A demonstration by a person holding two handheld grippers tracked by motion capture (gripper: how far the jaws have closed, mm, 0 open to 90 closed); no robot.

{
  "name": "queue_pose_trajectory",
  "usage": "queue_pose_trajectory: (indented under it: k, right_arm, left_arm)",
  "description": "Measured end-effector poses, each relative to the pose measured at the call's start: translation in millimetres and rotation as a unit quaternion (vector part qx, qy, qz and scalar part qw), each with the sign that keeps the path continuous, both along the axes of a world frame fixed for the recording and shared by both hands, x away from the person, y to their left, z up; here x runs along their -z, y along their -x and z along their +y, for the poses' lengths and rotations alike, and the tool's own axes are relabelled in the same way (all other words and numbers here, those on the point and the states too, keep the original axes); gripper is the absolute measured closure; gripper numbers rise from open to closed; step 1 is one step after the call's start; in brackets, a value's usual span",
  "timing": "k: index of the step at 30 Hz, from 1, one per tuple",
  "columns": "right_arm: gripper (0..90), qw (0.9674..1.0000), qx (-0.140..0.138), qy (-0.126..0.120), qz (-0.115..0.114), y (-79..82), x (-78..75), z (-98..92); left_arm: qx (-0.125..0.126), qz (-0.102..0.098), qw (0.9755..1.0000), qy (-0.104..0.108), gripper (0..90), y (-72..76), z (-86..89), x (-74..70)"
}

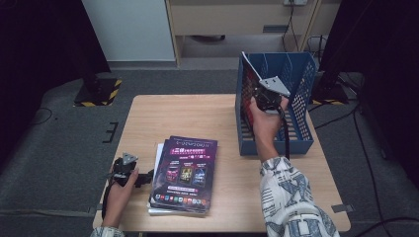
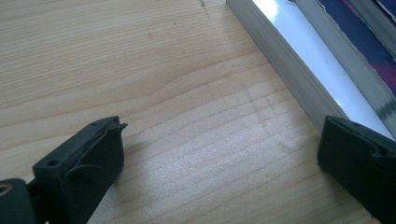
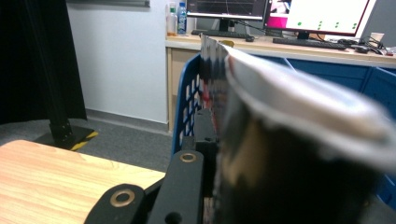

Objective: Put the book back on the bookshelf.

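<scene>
Crowding right gripper point(image 1: 260, 94): blue rack point(image 1: 301, 79) wall | magazine stack point(image 1: 184, 173) (left gripper point(image 1: 143, 178) beside)

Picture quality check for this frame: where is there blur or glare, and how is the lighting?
Right gripper view: the magazine clamped in the right hand-held gripper is heavily blurred, sitting too close to the lens; the monitors behind are bright. Left gripper view: sharp wood grain, with white glare on the magazine stack. High view: table evenly lit, dark surroundings, slightly soft.
</scene>
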State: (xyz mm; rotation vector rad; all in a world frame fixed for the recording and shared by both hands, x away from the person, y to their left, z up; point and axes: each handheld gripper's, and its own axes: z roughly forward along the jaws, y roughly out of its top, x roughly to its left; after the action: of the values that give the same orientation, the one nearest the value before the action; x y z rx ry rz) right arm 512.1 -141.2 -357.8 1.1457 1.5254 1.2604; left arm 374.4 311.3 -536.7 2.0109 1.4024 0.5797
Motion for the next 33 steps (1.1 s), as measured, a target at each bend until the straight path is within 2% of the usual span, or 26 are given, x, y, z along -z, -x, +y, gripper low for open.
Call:
queue_pose_trajectory:
  k: [8,14,17,23,27,33]
  right_arm:
    - [86.9,0.9998,0.018,0.013,-0.003,-2.0,2.8,-3.5]
    - [86.8,0.9996,0.028,0.009,0.001,-5.0,7.4,-0.6]
    - [86.6,0.9996,0.025,0.009,-0.001,-4.3,10.1,4.1]
    - [85.5,0.9995,0.017,0.024,-0.01,1.4,14.3,15.6]
    - [85.2,0.9997,0.019,0.013,-0.005,2.9,20.7,18.5]
    - [84.7,0.9996,0.013,0.023,-0.004,5.0,18.4,22.3]
  left_arm:
    - [-0.001,0.0,1.0,0.0,0.0,-0.1,-0.2,0.0]
    - [-0.002,0.0,1.0,0.0,0.0,-0.3,-0.3,-0.1]
    - [-0.002,0.0,1.0,-0.001,0.0,-0.6,-0.3,-0.1]
    - [-0.002,0.0,1.0,-0.001,0.0,-0.4,-0.4,-0.1]
    - [-0.003,0.0,1.0,-0.001,0.0,-0.3,-0.5,-0.1]
    - [-0.003,0.0,1.0,-0.001,0.0,-0.2,-0.5,-0.1]
